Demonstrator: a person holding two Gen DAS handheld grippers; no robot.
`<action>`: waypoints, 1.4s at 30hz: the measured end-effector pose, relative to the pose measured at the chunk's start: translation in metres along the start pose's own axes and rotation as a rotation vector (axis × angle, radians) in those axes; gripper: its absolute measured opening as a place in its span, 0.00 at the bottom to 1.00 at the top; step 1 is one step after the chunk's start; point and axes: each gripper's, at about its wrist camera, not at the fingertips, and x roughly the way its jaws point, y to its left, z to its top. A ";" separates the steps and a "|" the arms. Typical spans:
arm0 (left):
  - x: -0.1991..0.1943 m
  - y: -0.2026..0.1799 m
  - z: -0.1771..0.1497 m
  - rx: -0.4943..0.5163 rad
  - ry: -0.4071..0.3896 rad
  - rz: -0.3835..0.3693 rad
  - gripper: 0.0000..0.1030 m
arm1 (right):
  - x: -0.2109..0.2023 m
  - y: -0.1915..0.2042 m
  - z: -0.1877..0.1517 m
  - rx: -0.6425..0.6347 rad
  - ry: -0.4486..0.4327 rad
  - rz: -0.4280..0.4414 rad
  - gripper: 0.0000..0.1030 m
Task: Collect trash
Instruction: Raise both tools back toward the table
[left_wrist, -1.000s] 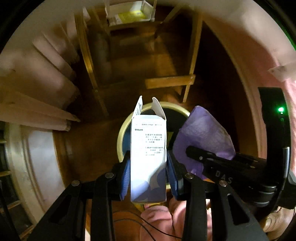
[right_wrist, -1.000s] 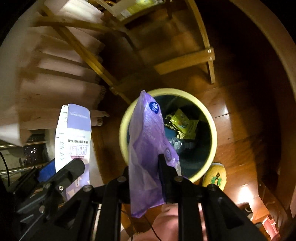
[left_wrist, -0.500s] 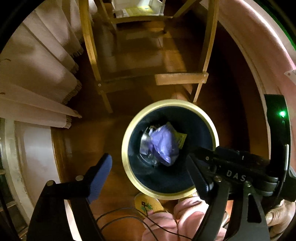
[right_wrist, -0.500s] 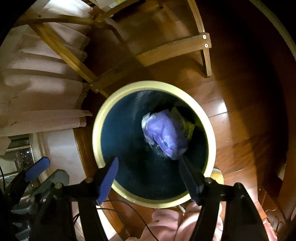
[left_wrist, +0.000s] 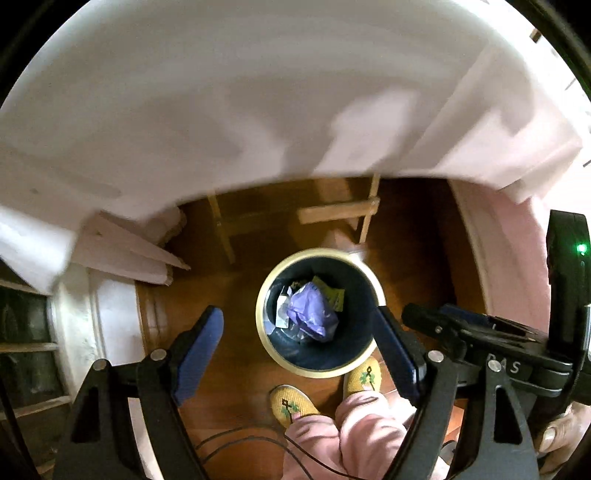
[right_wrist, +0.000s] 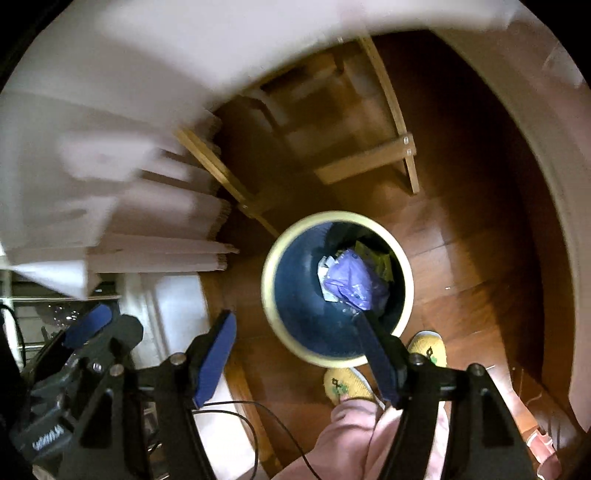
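A round bin (left_wrist: 260, 317) with a cream rim and dark inside stands on the wooden floor, far below both grippers. Inside it lie a crumpled purple bag (left_wrist: 312, 314), a white carton (left_wrist: 282, 306) partly under the bag, and a yellow wrapper (left_wrist: 334, 293). My left gripper (left_wrist: 299, 350) hangs open above the bin with nothing between its blue pads (left_wrist: 201, 354). In the right wrist view the same bin (right_wrist: 268, 291) holds the purple bag (right_wrist: 354, 284). My right gripper (right_wrist: 295, 362) is open and empty too. The left gripper (right_wrist: 88, 325) shows at the lower left.
A white tablecloth (left_wrist: 258, 110) overhangs the top of both views, blurred. Wooden chair legs (right_wrist: 369, 166) stand behind the bin. The person's yellow slippers (left_wrist: 291, 406) and pink trouser legs (left_wrist: 351, 435) are close to the bin's near side. A thin cable (right_wrist: 236, 410) trails below.
Both grippers opened: the white carton left the left one and the purple bag left the right one, and both lie in the bin. Both grippers then rose well above it.
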 end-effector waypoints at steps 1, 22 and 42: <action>-0.017 -0.003 0.003 0.006 -0.012 0.005 0.79 | -0.016 0.006 -0.001 -0.008 -0.009 0.008 0.66; -0.237 -0.014 0.080 0.056 -0.260 0.028 0.78 | -0.231 0.106 0.025 -0.197 -0.290 0.014 0.66; -0.293 0.053 0.146 -0.028 -0.395 0.132 0.76 | -0.305 0.165 0.103 -0.342 -0.566 -0.113 0.66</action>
